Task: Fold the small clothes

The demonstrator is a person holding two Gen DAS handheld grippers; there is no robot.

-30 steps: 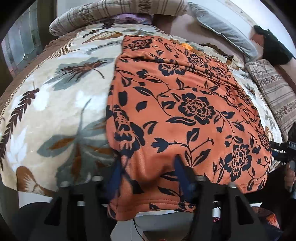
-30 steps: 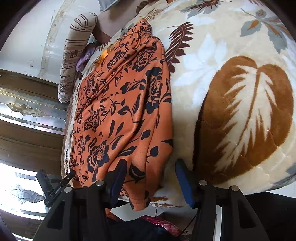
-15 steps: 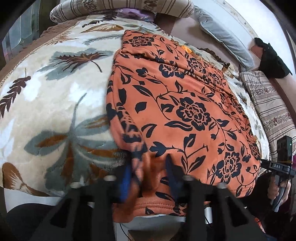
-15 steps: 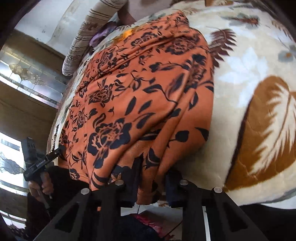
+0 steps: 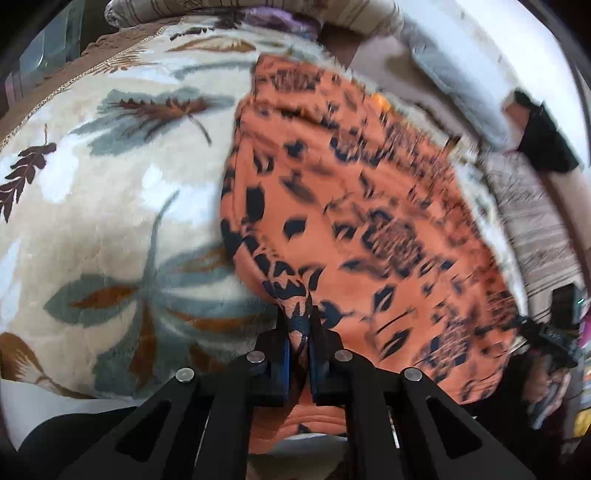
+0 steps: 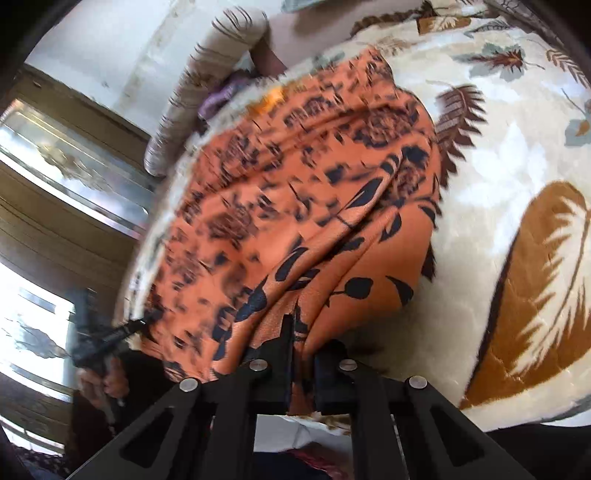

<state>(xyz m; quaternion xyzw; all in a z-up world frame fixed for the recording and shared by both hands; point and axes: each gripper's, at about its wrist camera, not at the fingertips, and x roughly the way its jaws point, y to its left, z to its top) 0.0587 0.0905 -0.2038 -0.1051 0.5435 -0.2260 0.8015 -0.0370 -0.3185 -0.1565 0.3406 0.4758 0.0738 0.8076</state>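
Observation:
An orange garment with a dark floral print (image 5: 369, 221) (image 6: 314, 206) lies spread on a cream blanket with leaf patterns (image 5: 110, 206) (image 6: 498, 177). My left gripper (image 5: 300, 332) is shut on the garment's near hem at its left corner, with a pinch of cloth bunched between the blue pads. My right gripper (image 6: 300, 332) is shut on the near hem at the other corner, and the cloth rises in folds from its jaws. Each gripper shows at the edge of the other's view, held in a hand (image 5: 546, 343) (image 6: 107, 339).
Striped pillows (image 5: 258, 9) (image 6: 207, 85) and a grey pillow (image 5: 454, 70) lie at the far end of the bed. A dark object (image 5: 543, 144) sits by the wall at the right. Wood-framed glass panels (image 6: 74, 162) stand beyond the bed's side.
Both grippers went from open around the hem to shut on it. The cloth has bunched up at both jaws and begun to lift, with the views blurred by motion.

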